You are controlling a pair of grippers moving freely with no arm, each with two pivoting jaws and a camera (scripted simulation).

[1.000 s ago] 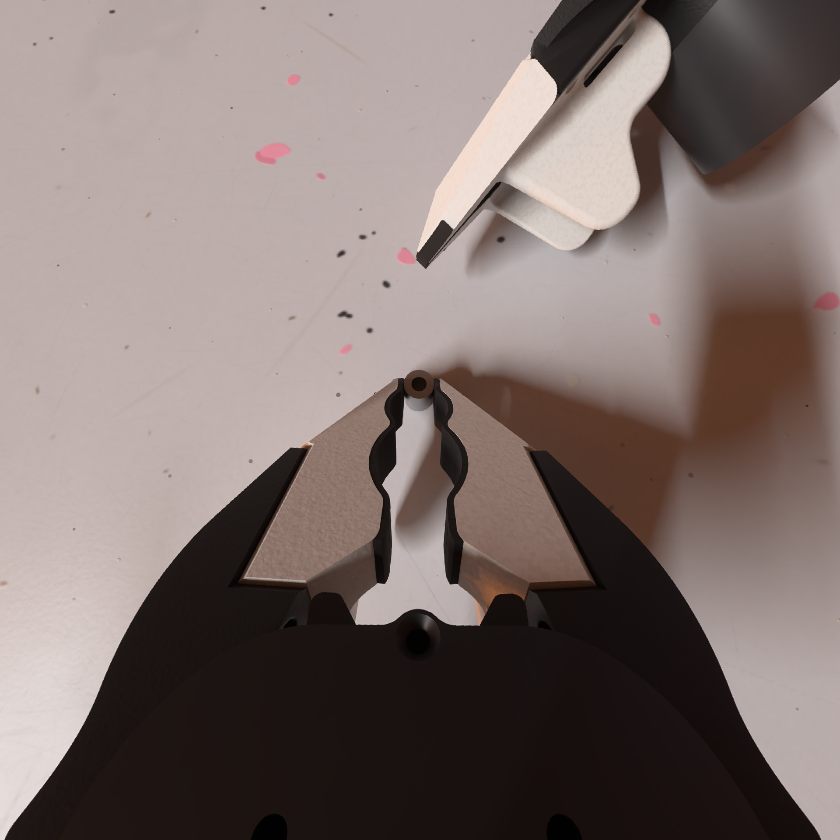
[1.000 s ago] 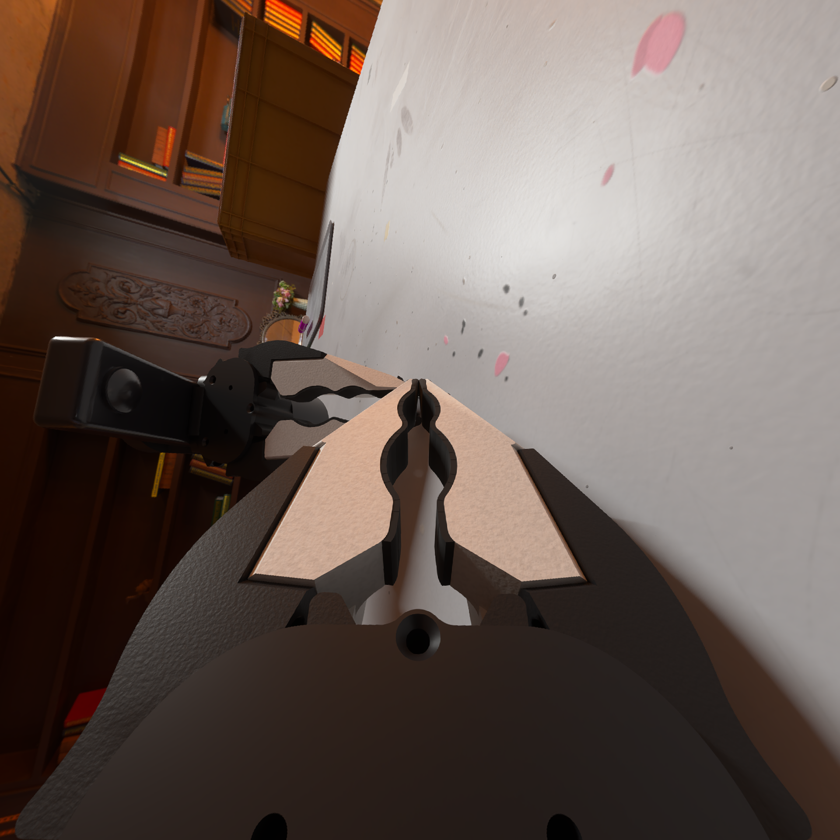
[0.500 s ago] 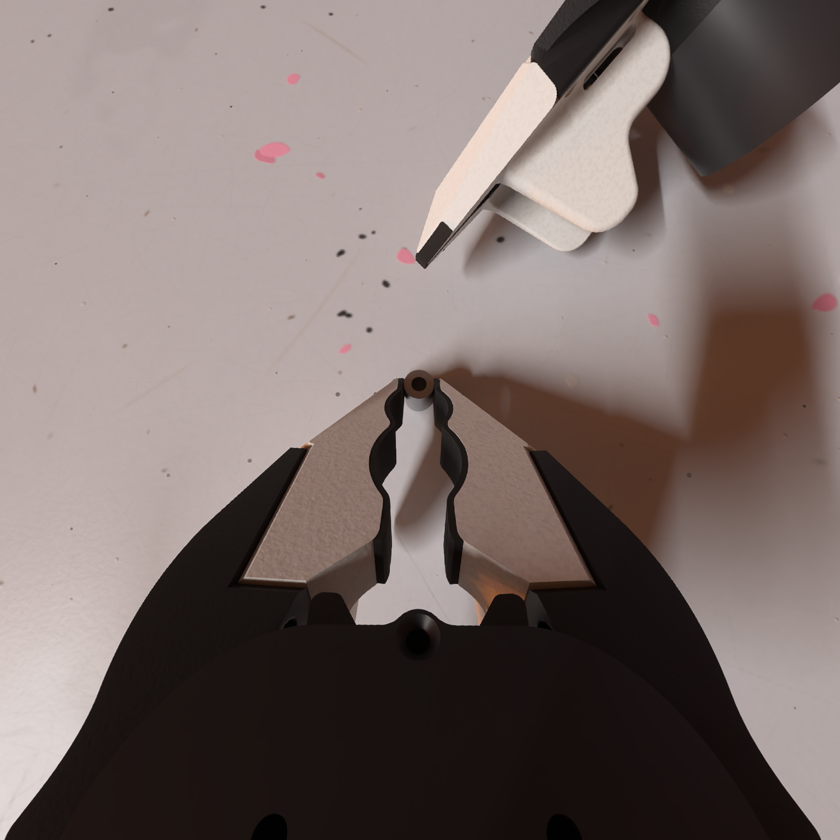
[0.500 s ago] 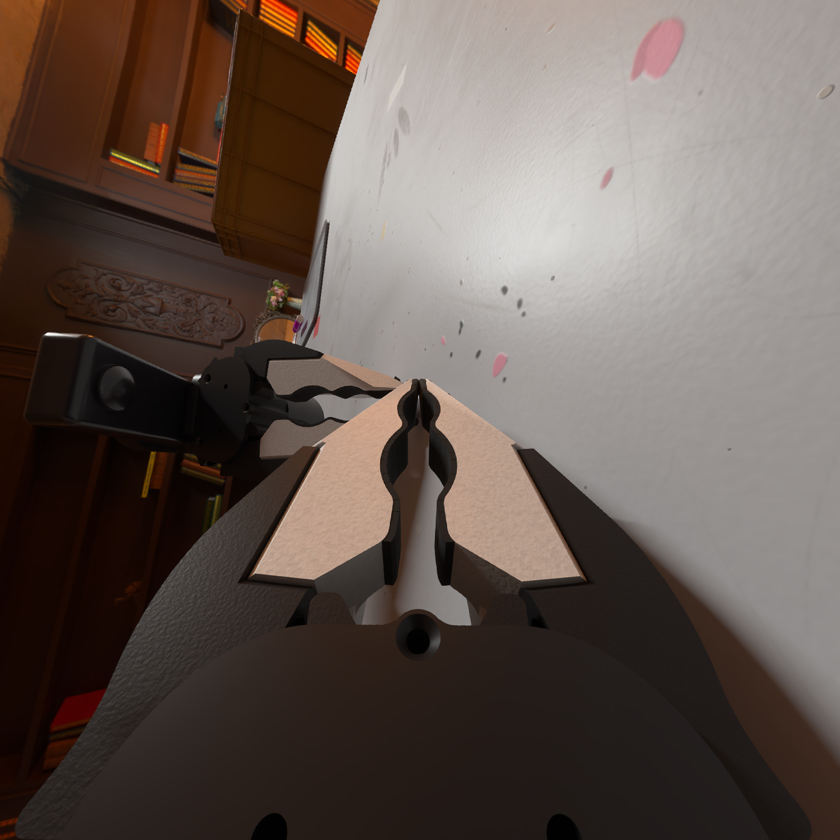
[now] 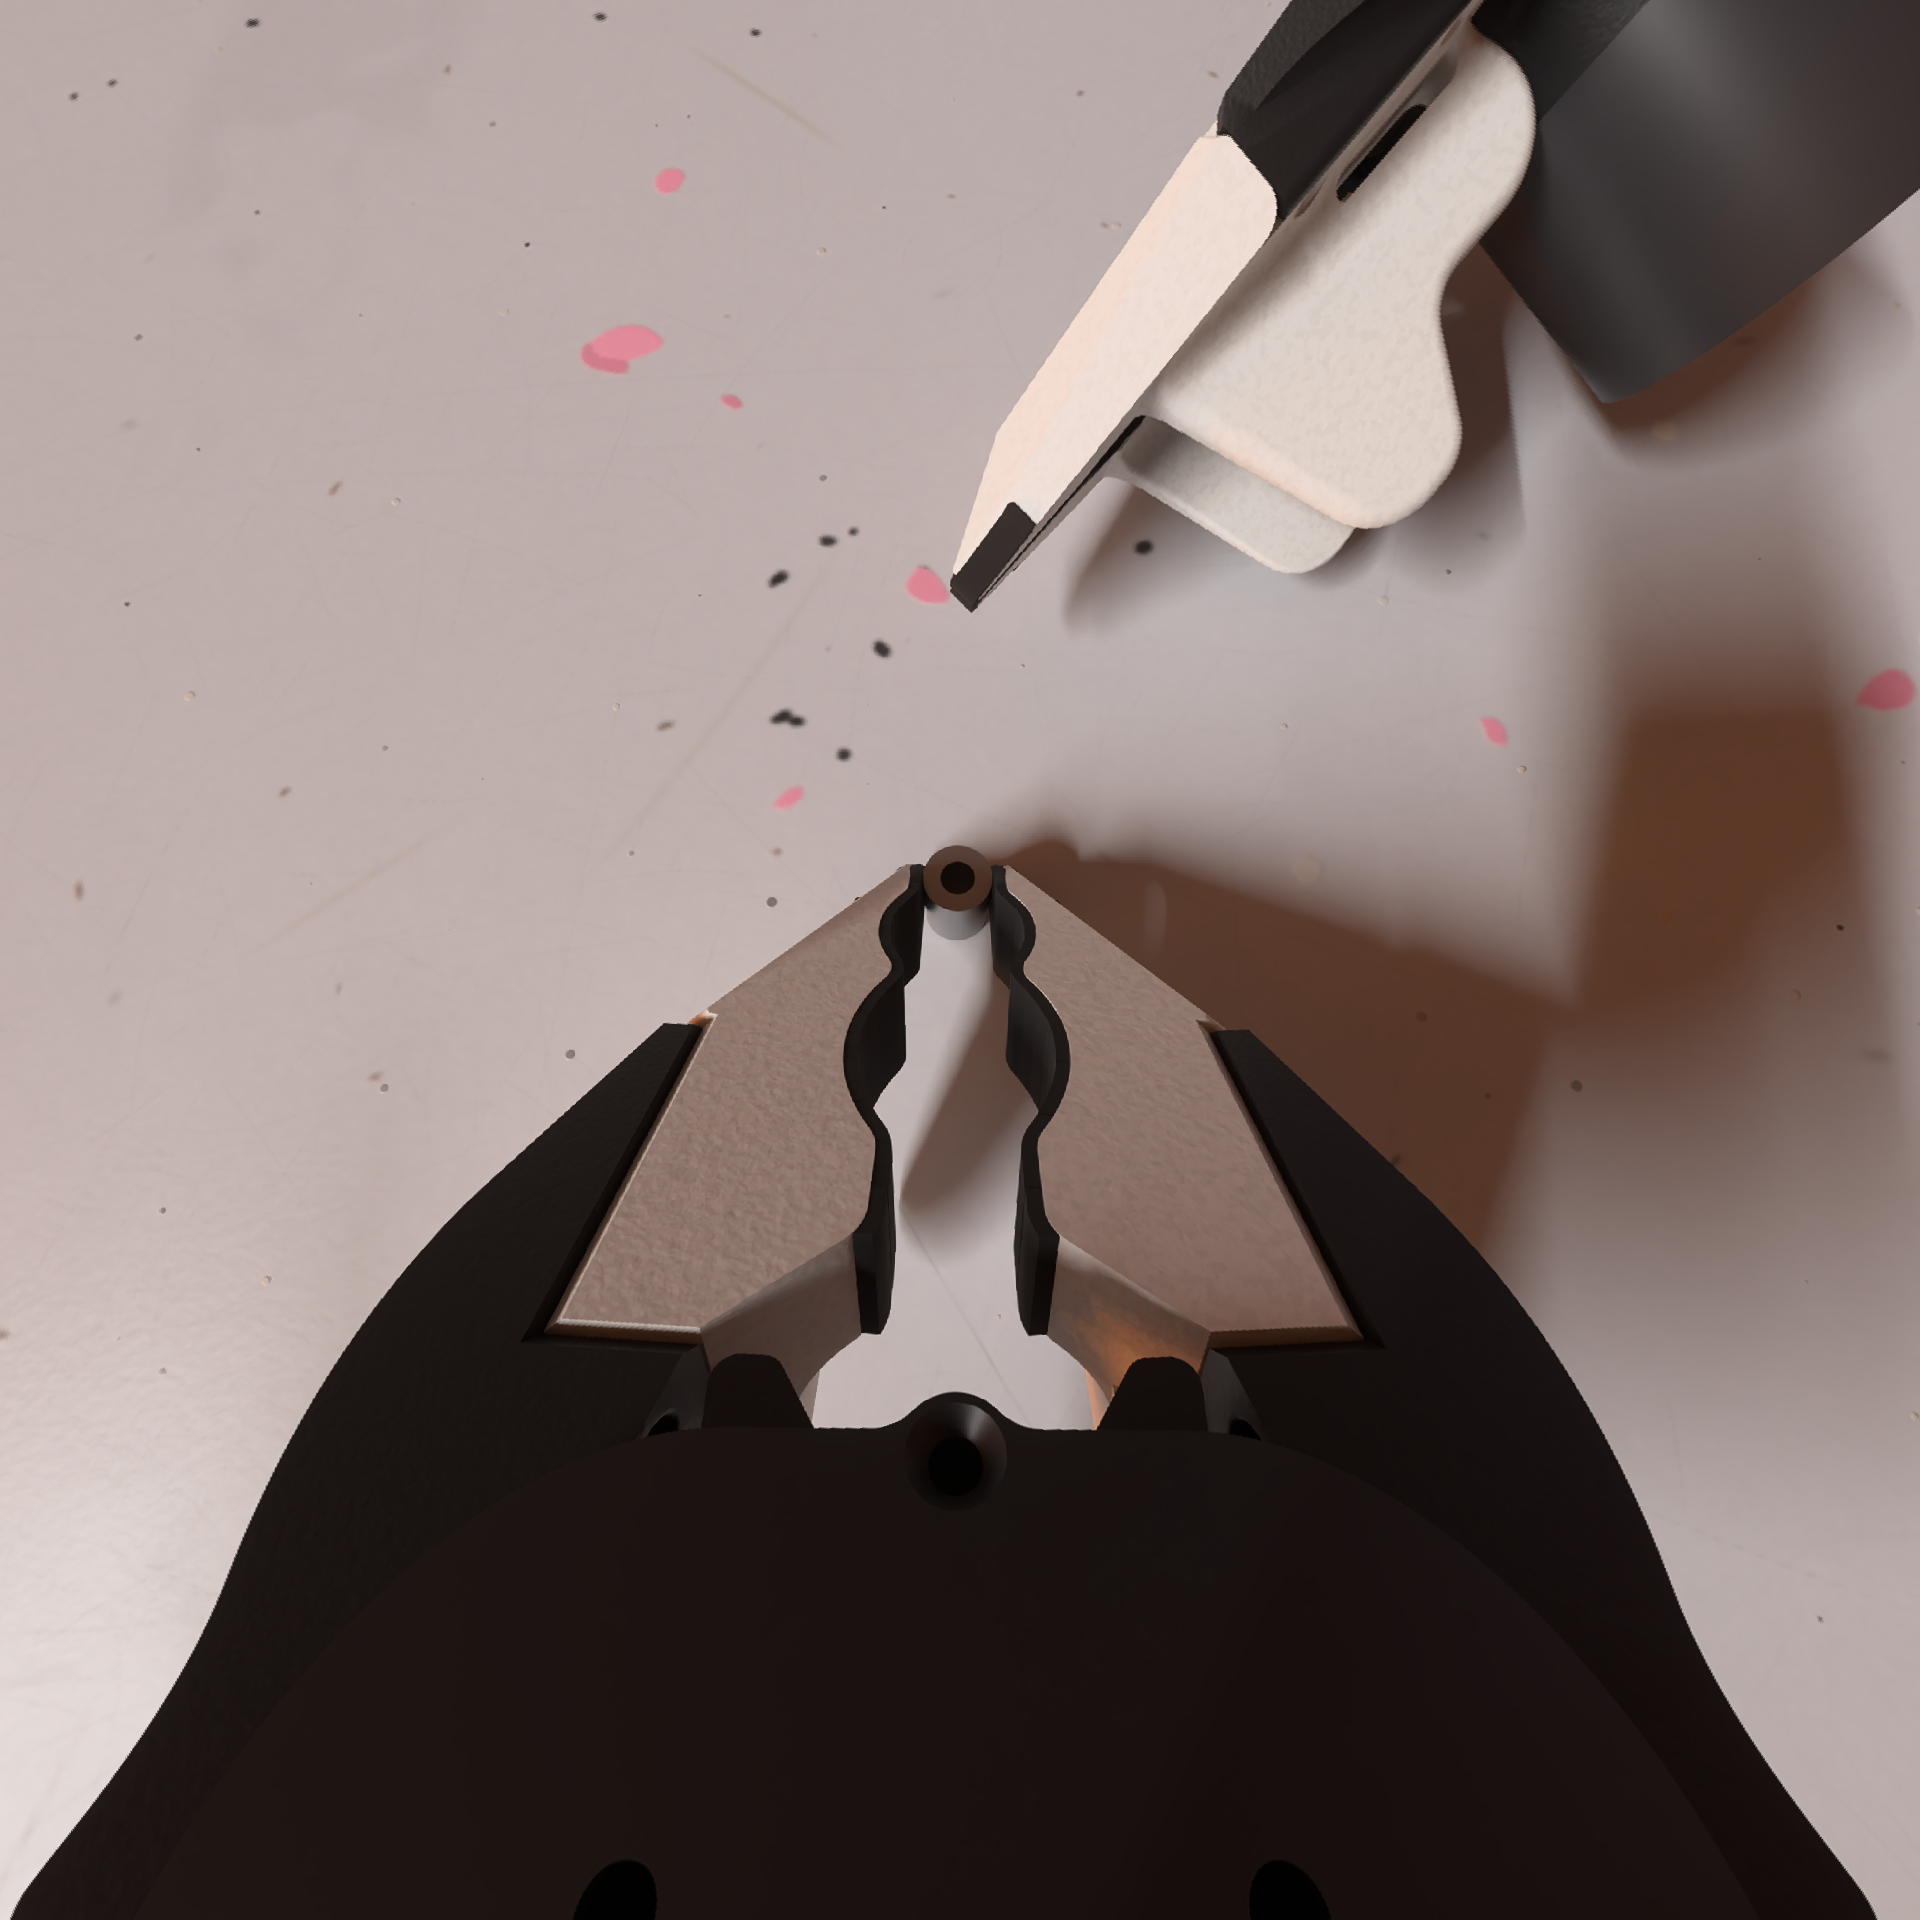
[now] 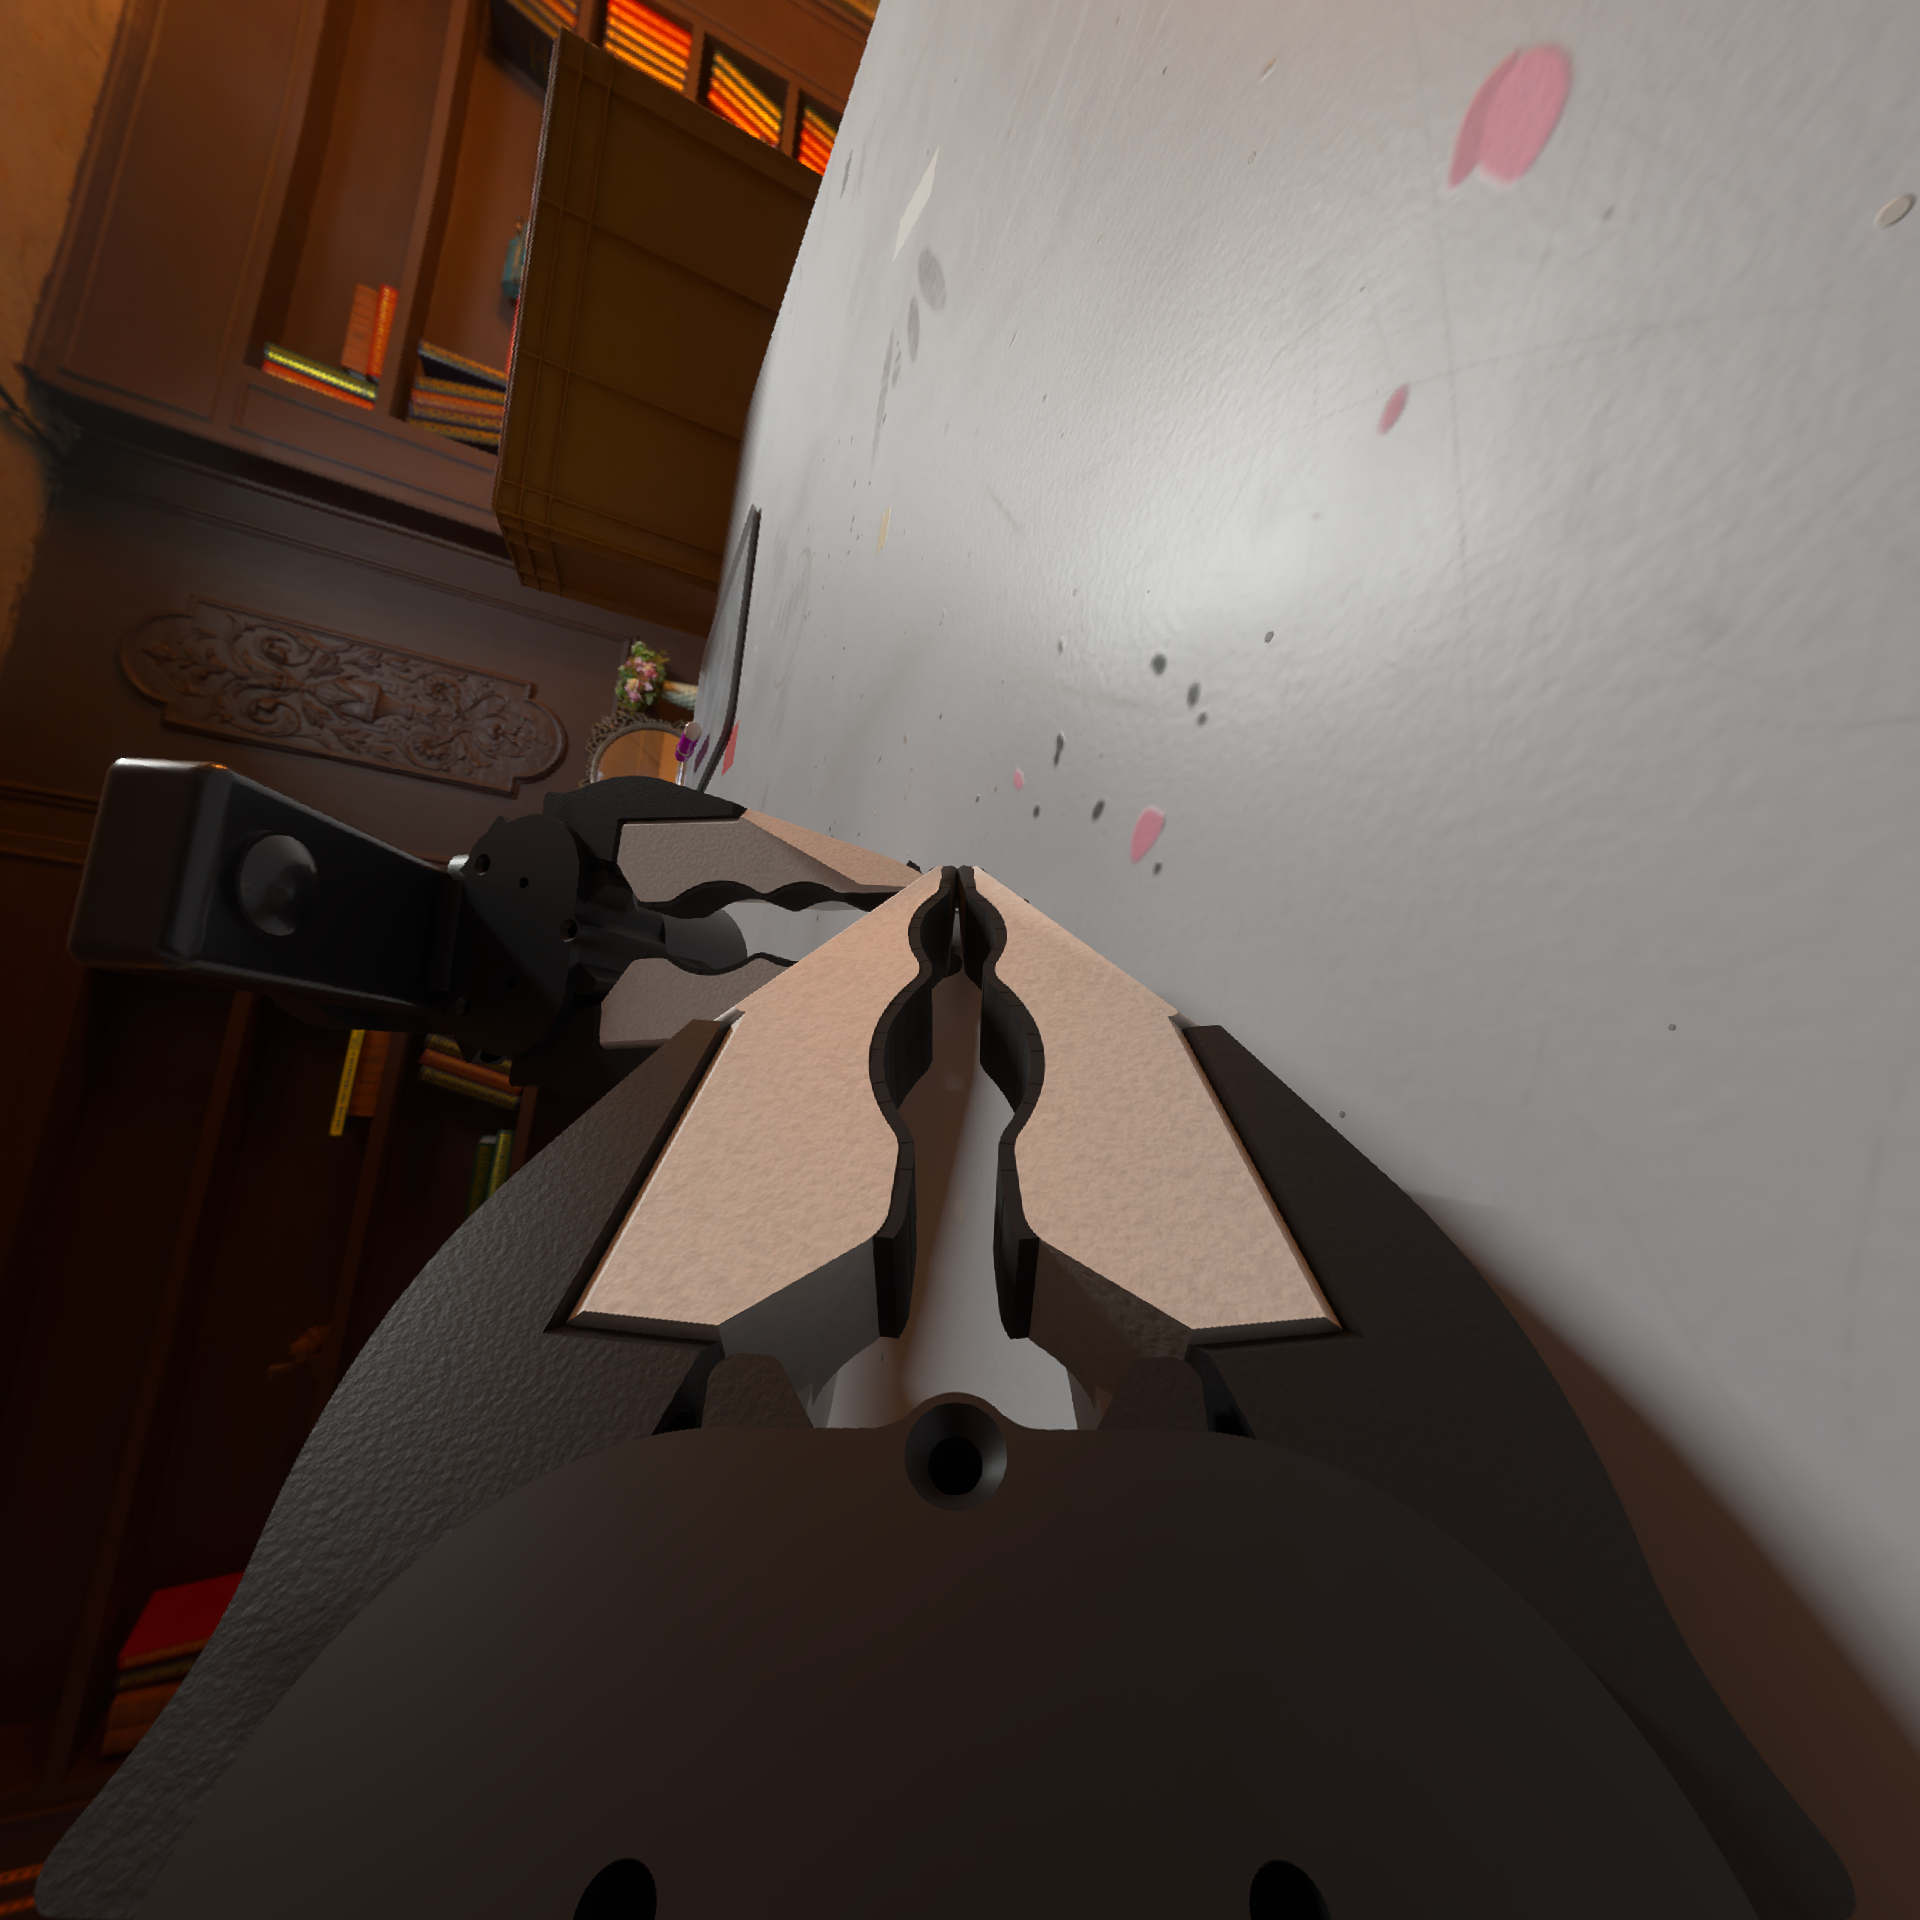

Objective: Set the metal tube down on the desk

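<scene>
Tube pinched end-on at the left gripper's tips, pointing down at the desk

In the left wrist view, the short grey metal tube with a dark bore (image 5: 957, 879) sits at frame centre, clamped at the very tips of the left gripper (image 5: 957, 896); only its open end faces the camera, so its long axis seems to run along the fingers toward the pale, paint-flecked desk top (image 5: 416, 727) beyond. How near the desk it is cannot be told. The right gripper (image 6: 957, 878), jaws pressed together on nothing, enters the upper right of that view (image 5: 987, 566), apart from the tube, so the placing likely falls to the left.
</scene>
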